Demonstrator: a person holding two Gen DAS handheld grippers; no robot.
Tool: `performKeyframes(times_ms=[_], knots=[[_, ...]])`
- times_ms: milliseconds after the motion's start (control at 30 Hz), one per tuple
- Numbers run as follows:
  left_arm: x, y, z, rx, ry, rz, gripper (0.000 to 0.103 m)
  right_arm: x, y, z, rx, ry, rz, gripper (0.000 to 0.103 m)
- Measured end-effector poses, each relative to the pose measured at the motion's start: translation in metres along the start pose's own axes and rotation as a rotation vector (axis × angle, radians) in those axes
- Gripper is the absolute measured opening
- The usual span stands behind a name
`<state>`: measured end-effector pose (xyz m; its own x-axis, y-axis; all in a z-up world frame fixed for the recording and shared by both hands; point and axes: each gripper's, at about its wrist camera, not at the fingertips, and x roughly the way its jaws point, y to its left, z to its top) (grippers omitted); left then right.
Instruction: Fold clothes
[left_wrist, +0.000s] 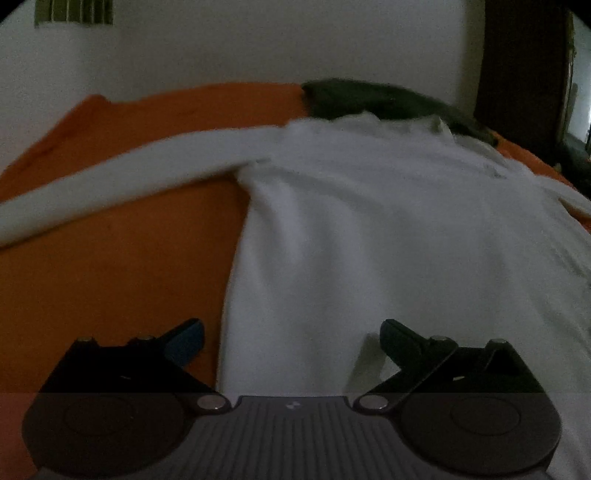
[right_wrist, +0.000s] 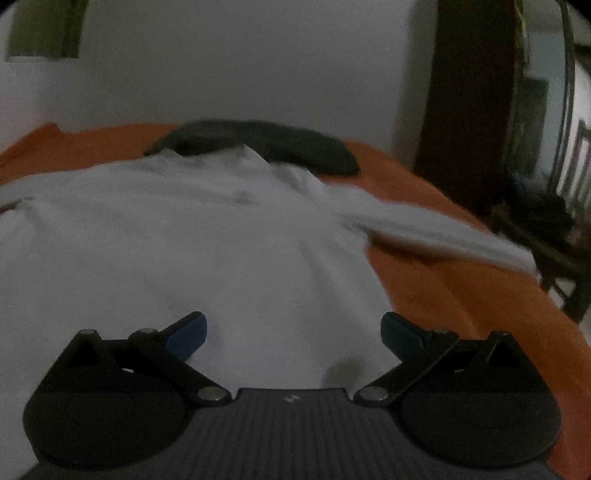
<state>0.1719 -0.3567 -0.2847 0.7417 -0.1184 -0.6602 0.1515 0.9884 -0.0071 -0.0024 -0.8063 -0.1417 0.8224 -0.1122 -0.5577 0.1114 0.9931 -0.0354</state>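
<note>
left hand-held gripper (left_wrist: 291, 341): jaws spread wide, nothing between them; sits over the near hem, left finger above the orange sheet, right finger above white fabric
right hand-held gripper (right_wrist: 293, 334): jaws spread wide too, empty; over the near hem at the shirt's right edge, both fingers above white fabric
white shirt (left_wrist: 388, 229): long-sleeved, spread flat on the bed, collar at the far end, hem near
left sleeve (left_wrist: 122, 181): stretched out to the left across the sheet
right sleeve (right_wrist: 436, 229): stretched out to the right, cuff reaching the bed's edge
orange sheet (left_wrist: 110, 266): covers the bed under the shirt
dark cloth (right_wrist: 266, 146): lies at the far end, just beyond the collar, touching or partly under it, cannot tell which
far background: white wall (right_wrist: 240, 66), dark wooden door frame (right_wrist: 469, 103) at right
image: dim, some blur
</note>
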Motion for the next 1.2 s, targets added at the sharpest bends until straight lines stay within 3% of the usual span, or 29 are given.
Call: performKeyframes(times_ms=[100,167,200,267,433,600,667,767,833,900,1000,1067,1100,1200], knots=[[-0.007,-0.015,-0.006,0.093,-0.030,0.052,0.103,0.004,-0.016,-0.003,0.052,0.074,0.030,0.101],[-0.014,-0.022,-0.006,0.161,0.002,0.055,0.103,0.000,-0.022,-0.007,0.095,0.105,0.066,0.100],[-0.013,-0.020,-0.006,0.151,0.047,0.021,0.102,-0.004,-0.023,-0.009,0.116,0.111,0.090,0.100],[-0.013,-0.012,-0.011,0.074,0.087,-0.010,0.103,-0.017,-0.018,-0.015,0.037,0.091,0.077,0.100],[-0.024,-0.003,-0.024,0.033,0.078,-0.041,0.103,-0.049,-0.005,-0.030,-0.156,0.042,0.046,0.099],[-0.029,0.002,-0.032,0.022,0.067,-0.064,0.103,-0.036,-0.050,-0.034,0.146,0.130,0.087,0.099],[-0.030,0.001,-0.024,0.071,0.083,-0.069,0.103,-0.034,-0.056,-0.029,0.185,0.126,0.088,0.099],[-0.037,-0.004,-0.002,0.173,0.035,-0.065,0.102,-0.035,-0.046,-0.007,0.091,0.052,0.017,0.099],[-0.029,-0.014,0.022,0.174,-0.044,-0.146,0.102,-0.037,-0.035,0.014,0.017,-0.033,-0.009,0.101],[-0.020,-0.024,0.047,0.175,-0.123,-0.227,0.103,-0.029,-0.024,0.034,0.022,-0.131,0.042,0.103],[-0.008,-0.038,0.083,0.176,-0.242,-0.349,0.103,0.008,0.000,0.067,0.147,-0.196,0.268,0.103],[0.005,-0.050,0.106,0.168,-0.309,-0.420,0.103,0.046,0.023,0.076,0.256,-0.186,0.381,0.103],[0.024,-0.060,0.110,0.136,-0.297,-0.412,0.103,0.063,0.035,0.076,0.282,-0.186,0.396,0.103],[0.041,-0.047,0.103,0.045,-0.268,-0.353,0.103,0.098,0.064,0.067,0.240,-0.202,0.306,0.103]])
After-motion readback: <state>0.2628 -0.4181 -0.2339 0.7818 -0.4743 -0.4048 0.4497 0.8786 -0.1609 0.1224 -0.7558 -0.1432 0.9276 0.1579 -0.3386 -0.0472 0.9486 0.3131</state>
